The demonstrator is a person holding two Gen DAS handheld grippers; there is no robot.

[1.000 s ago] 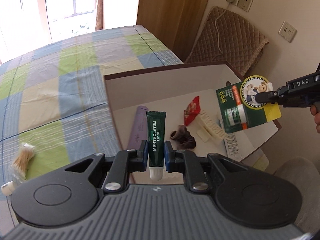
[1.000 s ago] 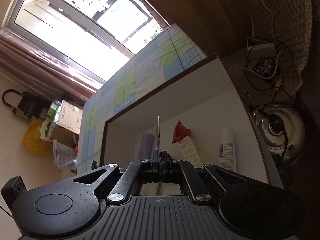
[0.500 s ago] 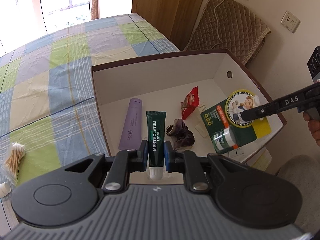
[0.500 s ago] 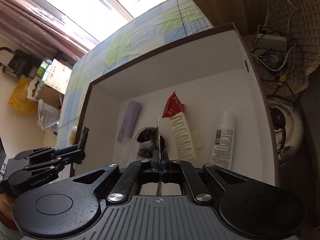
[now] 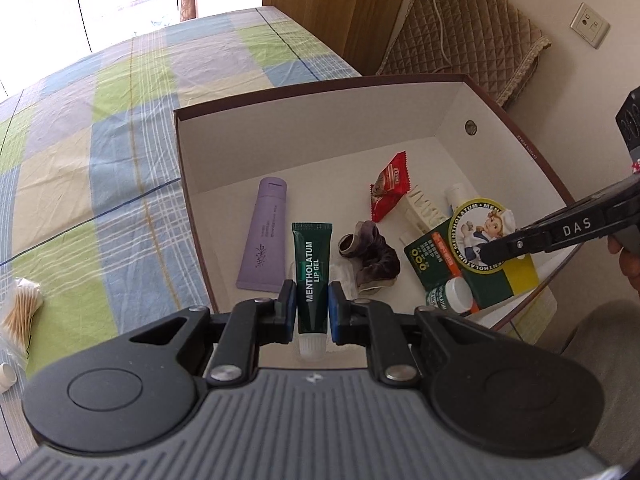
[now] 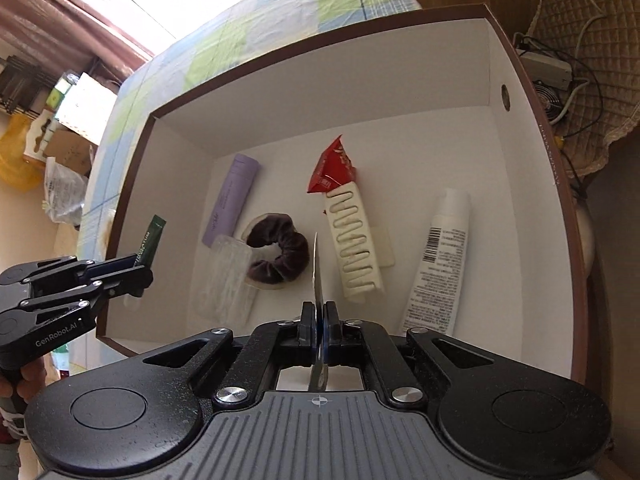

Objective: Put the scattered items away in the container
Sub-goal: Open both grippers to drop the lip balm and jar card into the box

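A white box with a brown rim (image 5: 400, 80) (image 6: 320, 44) stands on the checked cloth. My left gripper (image 5: 312, 312) (image 6: 138, 266) is shut on a dark green lip gel tube (image 5: 312, 276) (image 6: 148, 242), held over the box's near left edge. My right gripper (image 6: 320, 332) (image 5: 490, 250) is shut on a green lip balm card (image 5: 468, 256), seen edge-on (image 6: 318, 276) in the right wrist view, above the box's right half. Inside the box lie a lilac tube (image 5: 264, 236) (image 6: 232, 196), a brown scrunchie (image 5: 372, 256) (image 6: 280, 256), a red sachet (image 5: 390, 186) (image 6: 332, 168), a cream hair clip (image 6: 352, 240) and a white tube (image 6: 440, 264).
A bag of cotton swabs (image 5: 20, 312) lies on the cloth (image 5: 100, 152) left of the box. A clear packet (image 6: 226, 280) rests in the box beside the scrunchie. A quilted chair (image 5: 460, 32) and wall sockets stand behind. A person's hand (image 6: 20, 376) holds the left gripper.
Both grippers have moved in over the box and lower, each still holding its item. The card has come down from above the right rim into the box's right side.
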